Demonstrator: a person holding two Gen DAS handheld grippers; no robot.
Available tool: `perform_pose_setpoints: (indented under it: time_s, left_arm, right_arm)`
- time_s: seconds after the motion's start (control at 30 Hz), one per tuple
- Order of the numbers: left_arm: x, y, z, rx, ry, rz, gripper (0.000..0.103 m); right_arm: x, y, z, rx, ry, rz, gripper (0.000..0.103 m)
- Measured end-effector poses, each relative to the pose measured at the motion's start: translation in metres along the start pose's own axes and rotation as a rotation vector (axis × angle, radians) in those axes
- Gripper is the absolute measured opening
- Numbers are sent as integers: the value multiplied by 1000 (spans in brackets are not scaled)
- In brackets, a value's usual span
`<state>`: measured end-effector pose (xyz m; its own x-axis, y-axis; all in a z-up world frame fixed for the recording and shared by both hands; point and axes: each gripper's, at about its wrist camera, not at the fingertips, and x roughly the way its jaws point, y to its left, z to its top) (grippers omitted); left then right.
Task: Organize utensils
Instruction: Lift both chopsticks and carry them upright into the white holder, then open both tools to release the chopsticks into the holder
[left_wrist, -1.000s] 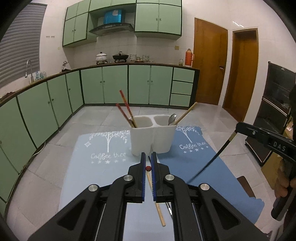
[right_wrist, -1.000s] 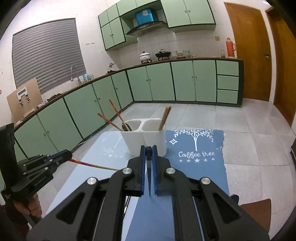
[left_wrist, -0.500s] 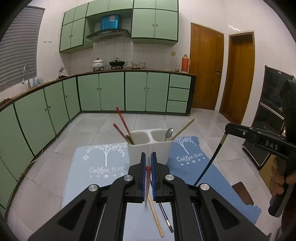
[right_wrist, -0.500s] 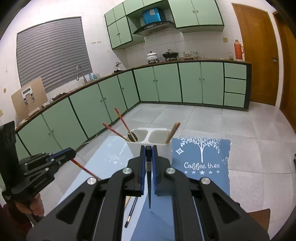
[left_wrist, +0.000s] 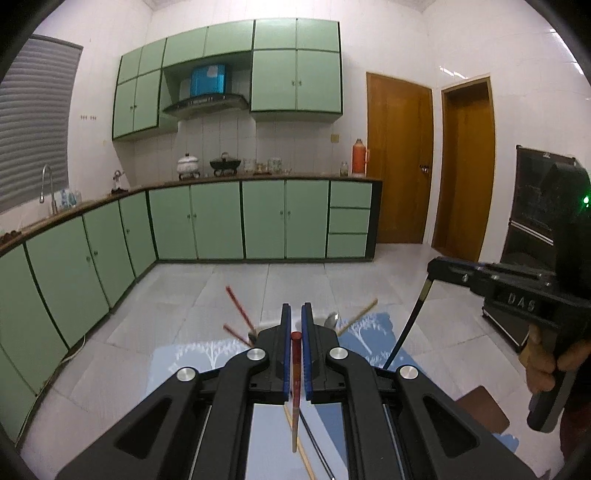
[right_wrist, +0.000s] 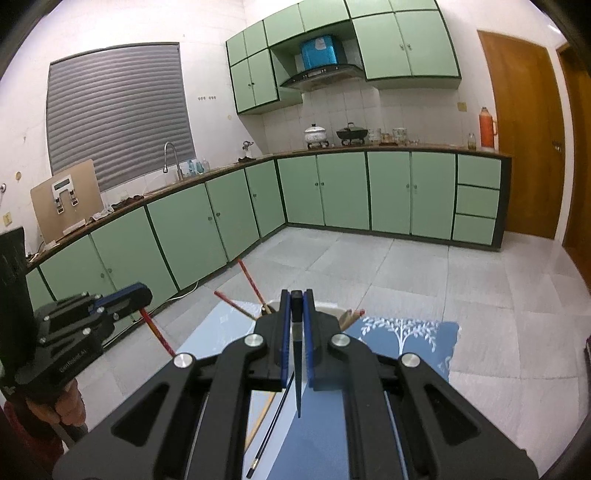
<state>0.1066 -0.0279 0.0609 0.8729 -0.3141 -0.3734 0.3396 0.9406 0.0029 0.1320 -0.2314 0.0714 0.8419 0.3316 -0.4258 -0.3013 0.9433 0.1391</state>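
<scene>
A slim red-topped chopstick is clenched in the left tongs, hanging downward above the table. A tapering black chopstick is gripped in the right tongs. Two more sticks, one pale wood and one black, lie on the blue mat. Beyond, a white two-cell holder is mostly hidden; two red chopsticks lean from its left cell, and a metal spoon and wooden sticks from its right.
</scene>
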Motion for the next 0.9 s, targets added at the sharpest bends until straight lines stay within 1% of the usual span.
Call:
perform_pose_setpoints:
  time_s: [0.27, 0.4, 0.53, 0.7, 0.8, 0.9]
  left_arm:
    - [12, 2, 53, 4, -94, -6, 5]
    - [28, 4, 80, 5, -130, -8, 5]
    - [49, 6, 104, 9, -161, -8, 5]
    - [86, 10, 115, 11, -170, 5, 5]
    - [114, 15, 109, 4, -141, 9, 5]
    - [141, 23, 96, -7, -96, 19, 5]
  right_arm:
    - [8, -3, 46, -23, -49, 4, 6]
    - [19, -9, 70, -32, -73, -8, 6]
    - [38, -19, 86, -35, -79, -26, 6]
    - [75, -32, 91, -29, -60, -40, 6]
    - [98, -38, 84, -21, -37, -40, 6]
    - [119, -42, 72, -11, -1, -34, 6]
